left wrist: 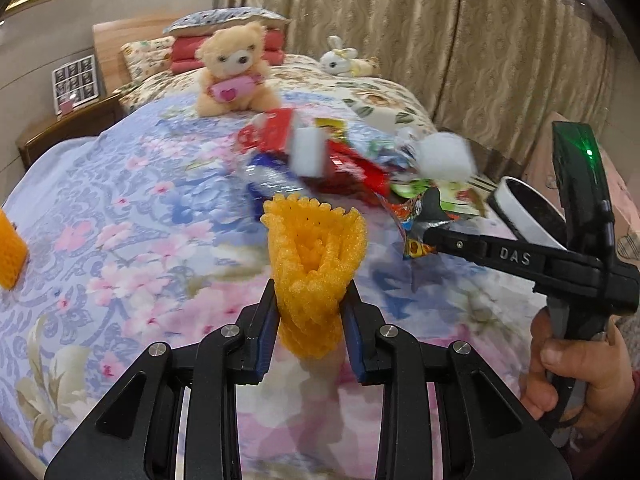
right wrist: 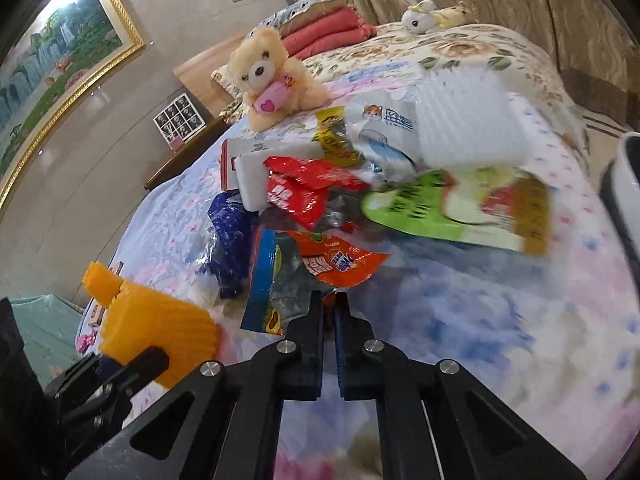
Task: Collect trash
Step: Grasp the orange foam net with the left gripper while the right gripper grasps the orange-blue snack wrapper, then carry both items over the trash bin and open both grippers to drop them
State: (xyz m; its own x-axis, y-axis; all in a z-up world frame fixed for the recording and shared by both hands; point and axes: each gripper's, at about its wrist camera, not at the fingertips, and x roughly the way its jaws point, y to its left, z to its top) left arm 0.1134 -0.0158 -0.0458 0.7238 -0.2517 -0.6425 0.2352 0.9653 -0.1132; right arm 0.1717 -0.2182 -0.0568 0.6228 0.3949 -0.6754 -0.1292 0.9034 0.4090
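Trash pile on bed (right wrist: pixel 500 320)
Left claw (left wrist: pixel 310 312) grips orange foam net (left wrist: pixel 316 264); right claw (right wrist: pixel 329 300) pinches orange-blue snack wrapper (right wrist: pixel 304 272).

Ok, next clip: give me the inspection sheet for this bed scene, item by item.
Surface: bed with floral quilt.
Job's things: orange foam net; snack wrapper; white bin at the bed's right edge.
Clutter: wrapper pile, white foam net, green pouch, another orange foam piece.
Tongs: left tongs shut on the orange foam net; right tongs shut on the snack wrapper's edge.
Cables: nothing seen.
Surroundings: teddy bear, toy rabbit, pillows, curtains, framed painting, nightstand.
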